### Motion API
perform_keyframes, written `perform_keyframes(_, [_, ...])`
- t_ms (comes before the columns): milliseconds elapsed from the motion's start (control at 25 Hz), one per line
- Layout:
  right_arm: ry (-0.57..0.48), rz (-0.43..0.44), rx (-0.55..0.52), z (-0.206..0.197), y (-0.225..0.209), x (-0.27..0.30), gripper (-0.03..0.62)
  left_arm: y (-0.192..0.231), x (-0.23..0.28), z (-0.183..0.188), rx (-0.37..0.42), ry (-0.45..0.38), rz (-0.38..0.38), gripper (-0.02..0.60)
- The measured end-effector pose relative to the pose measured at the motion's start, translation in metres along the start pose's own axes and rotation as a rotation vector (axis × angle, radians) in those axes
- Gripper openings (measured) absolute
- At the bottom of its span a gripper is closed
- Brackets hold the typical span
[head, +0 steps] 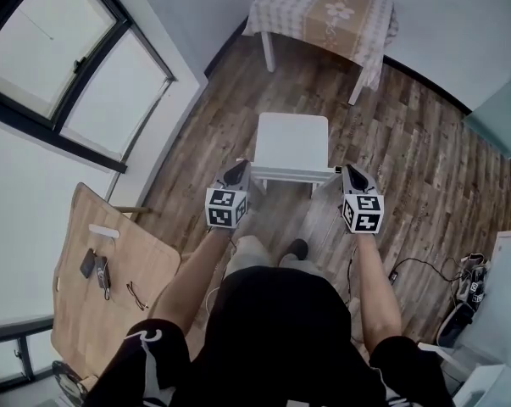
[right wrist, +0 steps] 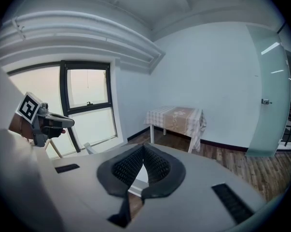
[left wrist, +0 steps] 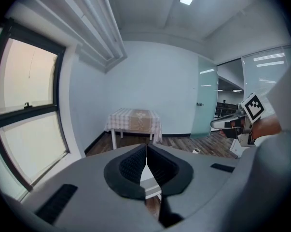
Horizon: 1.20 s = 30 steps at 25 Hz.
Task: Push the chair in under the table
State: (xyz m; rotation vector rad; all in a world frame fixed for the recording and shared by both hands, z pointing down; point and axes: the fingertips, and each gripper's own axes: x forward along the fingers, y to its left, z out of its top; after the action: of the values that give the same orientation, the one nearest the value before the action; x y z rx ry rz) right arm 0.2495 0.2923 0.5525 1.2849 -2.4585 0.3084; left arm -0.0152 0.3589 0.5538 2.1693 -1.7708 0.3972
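Note:
A white chair (head: 291, 147) stands on the wood floor in front of me, a stretch of floor away from the table (head: 323, 11) with a checked cloth. My left gripper (head: 241, 170) is shut and empty, its tip at the chair's near left corner. My right gripper (head: 348, 171) is shut and empty at the near right corner. I cannot tell whether either touches the chair. In the left gripper view the closed fingertips (left wrist: 146, 148) point toward the table (left wrist: 133, 120), with a piece of white chair (left wrist: 149, 181) below them. The right gripper view shows the same: table (right wrist: 176, 117), chair (right wrist: 137, 176).
A wooden folding board (head: 102, 287) with small items leans at my left under a large window (head: 60, 58). Cables and a power strip (head: 471, 282) lie on the floor at right, by white furniture (head: 501, 312). A glass door (right wrist: 268, 110) is right of the table.

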Motion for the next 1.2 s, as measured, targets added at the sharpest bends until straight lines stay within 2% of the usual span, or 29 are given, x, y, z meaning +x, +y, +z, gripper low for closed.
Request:
perform_keyframes(160, [0.048, 0.023, -0.021, -0.018, -0.007, 0.016, 0.018, 0.002, 0.013, -0.023, -0.02, 0.066, 0.013, 0.029])
perform_keyframes(240, [0.077, 0.048, -0.023, -0.029, -0.007, 0.025, 0.105, 0.005, 0.017, -0.034, -0.03, 0.096, 0.023, 0.043])
perform_keyframes(320, [0.113, 0.075, -0.019, -0.042, -0.006, 0.034, 0.189, 0.008, 0.022, -0.046, -0.04, 0.125, 0.027, 0.1])
perform_keyframes(480, [0.205, 0.122, -0.003, -0.071, 0.002, 0.056, 0.301, 0.022, 0.034, -0.068, -0.046, 0.178, 0.022, 0.217])
perform_keyframes(600, [0.276, 0.143, -0.014, -0.093, 0.007, 0.071, 0.368, 0.031, 0.047, -0.081, -0.025, 0.216, 0.013, 0.27])
perform_keyframes(760, [0.335, 0.144, -0.033, -0.111, 0.005, 0.086, 0.382, 0.038, 0.067, -0.103, 0.007, 0.298, -0.005, 0.32])
perform_keyframes(1000, [0.396, 0.138, -0.006, -0.127, 0.005, 0.108, 0.382, 0.052, 0.083, -0.118, 0.037, 0.348, 0.025, 0.328])
perform_keyframes(1200, [0.433, 0.129, -0.007, -0.134, 0.005, 0.116, 0.382, 0.061, 0.084, -0.129, -0.005, 0.387, 0.025, 0.341])
